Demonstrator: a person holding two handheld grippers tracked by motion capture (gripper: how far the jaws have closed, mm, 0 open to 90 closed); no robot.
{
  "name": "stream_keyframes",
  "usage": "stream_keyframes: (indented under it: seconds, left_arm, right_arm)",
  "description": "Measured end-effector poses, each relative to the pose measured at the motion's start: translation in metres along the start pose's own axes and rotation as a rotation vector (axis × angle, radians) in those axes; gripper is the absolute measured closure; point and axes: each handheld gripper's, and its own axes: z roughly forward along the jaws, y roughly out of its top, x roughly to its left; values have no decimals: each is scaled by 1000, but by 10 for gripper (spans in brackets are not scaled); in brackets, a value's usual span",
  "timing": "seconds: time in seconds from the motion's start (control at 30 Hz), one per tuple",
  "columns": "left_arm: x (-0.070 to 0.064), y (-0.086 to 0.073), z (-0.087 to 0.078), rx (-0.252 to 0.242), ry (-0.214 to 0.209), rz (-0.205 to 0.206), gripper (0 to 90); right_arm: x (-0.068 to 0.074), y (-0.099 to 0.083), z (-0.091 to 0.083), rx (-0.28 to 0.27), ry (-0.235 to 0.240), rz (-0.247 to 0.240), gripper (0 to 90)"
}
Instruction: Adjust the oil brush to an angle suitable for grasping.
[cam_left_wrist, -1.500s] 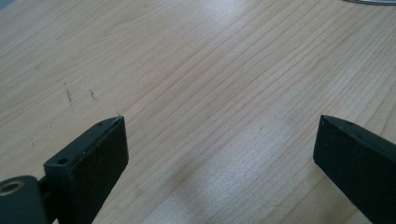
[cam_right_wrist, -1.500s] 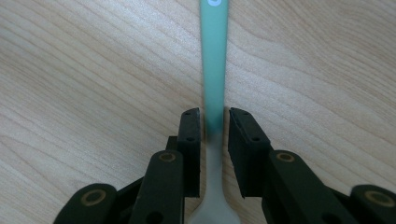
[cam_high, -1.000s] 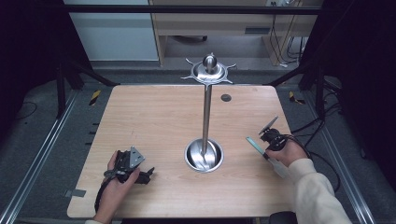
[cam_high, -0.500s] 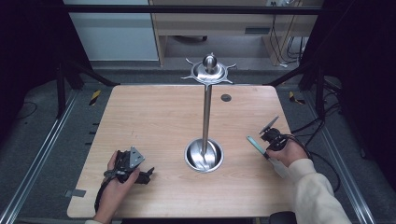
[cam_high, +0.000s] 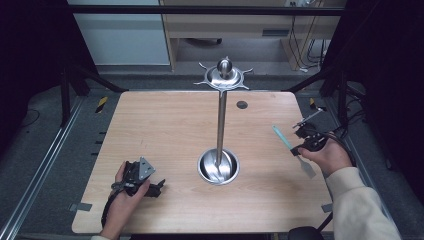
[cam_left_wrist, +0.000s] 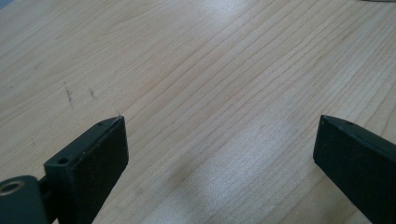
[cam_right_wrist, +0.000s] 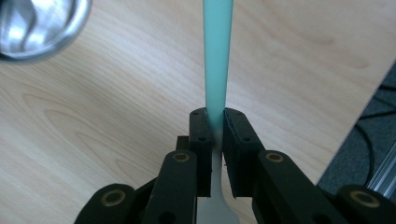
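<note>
Right hand-held gripper (cam_right_wrist: 215, 122) has its jaws clamped tight on a utensil (cam_high: 292, 151) with a teal handle and pale flat end, probably a spatula or spoon. It sits at about 3 o'clock from the steel stand (cam_high: 220, 125), near the right edge of the table (cam_high: 165, 125); the handle points up toward 11 o'clock and the pale end trails back past the hand. Left hand-held gripper (cam_high: 142, 181) sits at about 7 o'clock from the stand base (cam_high: 218, 166), jaws spread wide with nothing between them, only bare wood underneath in the left gripper view. My read: the grasp is done and this is the carry step. The stand's top ring (cam_high: 223, 77) has hooks, so the likely next move is to lift, swing toward 10 o'clock and hang the utensil on a prong. That needs height clearance over the pole and the handle end lined up with a hook; I can't tell if the handle has a hole.
</note>
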Motion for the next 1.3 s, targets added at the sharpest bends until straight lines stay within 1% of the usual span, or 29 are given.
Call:
stream_keyframes:
  seconds: [0.03, 0.07, 0.1, 0.13, 0.17, 0.2, 0.3, 0.4, 0.47, 0.57, 0.6, 0.63, 0.67, 0.73, 0.83, 0.97, 1.0, 1.1, 1.3]
  left_arm:
    - [0, 0, 0, 0, 0, 0, 29]
    - [-1, 0, 0, -8, 1, -9, 29]
    - [-1, 0, 0, -8, 1, -9, 29]
    - [-1, 0, 0, -9, 1, -10, 29]
    - [-1, 0, 0, -9, 2, -11, 29]
    - [0, 0, 0, -1, -1, -5, 28]
    - [0, 0, 0, -3, 2, -4, 29]
    - [0, 0, 0, -4, 4, -6, 28]
    - [0, 0, -1, -6, 4, -7, 28]
    - [1, 0, -1, -8, 5, -10, 28]
    - [1, 0, -2, -7, 5, -8, 28]
    - [1, 0, -2, -7, 5, -8, 28]
    - [0, 0, -2, -11, 5, -8, 28]
    - [0, 0, -1, -11, 7, -8, 28]
    - [1, 0, 0, -7, 7, -8, 28]
    - [3, -1, -1, -11, 8, -13, 28]
    - [3, -1, -2, -12, 10, -14, 28]
    - [3, 0, -3, -16, 12, -14, 29]
    - [3, 0, -2, -14, 8, -8, 28]
  right_arm:
    - [0, 0, 0, 0, 0, 0, 824]
    - [2, 2, -14, -40, -1, 1, 825]
    - [2, 2, -20, -61, -4, -5, 824]
    - [3, 3, -25, -82, -1, 1, 825]
    - [4, 3, -29, -95, 2, -6, 825]
    - [6, 4, -35, -116, 5, -5, 825]
    - [9, 5, -47, -161, -4, -14, 825]
    - [10, 5, -58, -230, 11, -14, 825]
    - [11, 6, -66, -275, 6, -23, 825]
    - [12, 4, -76, -345, 12, -17, 825]
    - [13, 3, -80, -378, 17, -22, 825]
    - [13, 3, -80, -378, 17, -22, 825]
    - [15, 1, -86, -421, 25, -25, 825]
    - [17, 0, -91, -457, 31, -21, 826]
    - [19, -3, -100, -526, 47, -15, 826]
    - [20, -5, -108, -589, 62, -5, 826]
    - [21, -6, -109, -595, 64, -4, 826]
    - [24, -9, -113, -638, 71, -9, 826]
    - [33, -12, -121, -694, 92, -17, 826]
